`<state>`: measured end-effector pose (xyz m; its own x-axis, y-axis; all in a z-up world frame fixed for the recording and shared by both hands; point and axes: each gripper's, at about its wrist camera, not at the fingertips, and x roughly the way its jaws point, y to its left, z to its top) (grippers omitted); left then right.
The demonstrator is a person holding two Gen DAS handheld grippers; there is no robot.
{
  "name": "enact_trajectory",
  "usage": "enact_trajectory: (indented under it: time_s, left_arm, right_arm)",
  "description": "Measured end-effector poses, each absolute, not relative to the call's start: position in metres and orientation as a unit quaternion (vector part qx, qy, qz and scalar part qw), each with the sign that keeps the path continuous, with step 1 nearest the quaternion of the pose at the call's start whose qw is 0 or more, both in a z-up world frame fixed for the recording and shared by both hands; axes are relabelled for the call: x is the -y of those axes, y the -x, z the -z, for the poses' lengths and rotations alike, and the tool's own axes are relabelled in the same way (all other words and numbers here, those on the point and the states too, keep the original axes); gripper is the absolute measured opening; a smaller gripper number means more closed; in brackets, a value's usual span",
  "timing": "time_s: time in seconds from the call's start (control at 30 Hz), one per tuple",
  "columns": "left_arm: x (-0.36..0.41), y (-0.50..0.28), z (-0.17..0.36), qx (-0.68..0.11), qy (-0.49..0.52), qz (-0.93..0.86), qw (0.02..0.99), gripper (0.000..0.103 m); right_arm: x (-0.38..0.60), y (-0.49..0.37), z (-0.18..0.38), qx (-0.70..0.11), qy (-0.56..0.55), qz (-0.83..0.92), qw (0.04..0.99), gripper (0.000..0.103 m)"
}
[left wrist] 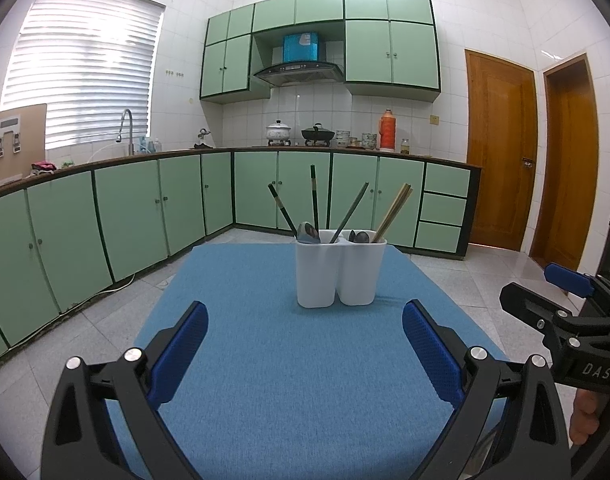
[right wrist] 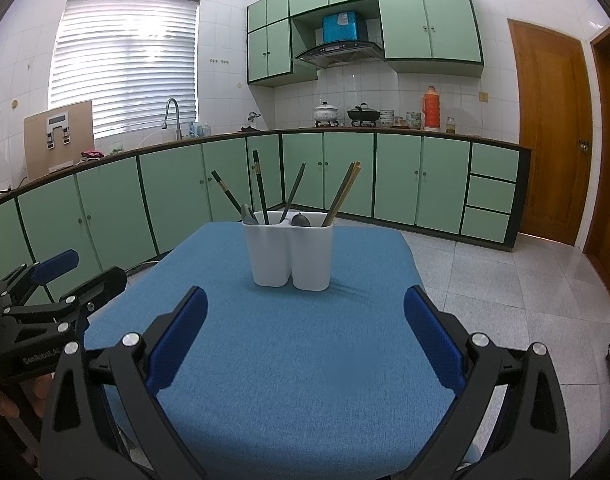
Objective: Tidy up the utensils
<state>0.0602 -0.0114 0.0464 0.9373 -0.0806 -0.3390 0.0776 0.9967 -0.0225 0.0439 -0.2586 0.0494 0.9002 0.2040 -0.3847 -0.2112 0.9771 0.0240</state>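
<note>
A white plastic two-compartment utensil holder (left wrist: 340, 270) stands upright toward the far end of a table covered with a blue woven cloth (left wrist: 289, 380), and nothing else lies loose on the cloth in either view. In the holder's left compartment stand two dark chopsticks with pale bands (left wrist: 314, 200) and a grey metal spoon (left wrist: 308, 233), bowl up; in the right compartment are another dark spoon (left wrist: 360, 237) and a pair of light bamboo chopsticks (left wrist: 393, 212), leaning out to the right. A single dark chopstick (left wrist: 350, 212) leans across near the divider, and from these angles it is hard to say which compartment its foot sits in. The left gripper (left wrist: 305, 344) hangs over the near part of the cloth with its blue-padded fingers spread wide and nothing between them; the right gripper (right wrist: 305, 332) is likewise spread and empty, well short of the holder. Each gripper shows at the edge of the other's view, held by a hand. Since spoons and chopsticks share both compartments, the sorting looks either unstarted or only partly done. The next move probably calls for one gripper to reach forward over the rim and pinch a single handle high up, lifting it straight so the light holder does not tip.
</note>
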Motion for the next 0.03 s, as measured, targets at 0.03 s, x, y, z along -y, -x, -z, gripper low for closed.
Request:
enact_trajectory:
  time_s: [0.03]
  left_arm:
    - [0.0114,-0.0602,-0.0464,-0.172,0.004,0.041,0.984,0.096]
  right_arm:
    - [0.2586,-0.0439,-0.0494,-0.196,0.009,-0.107,0.975,0.096]
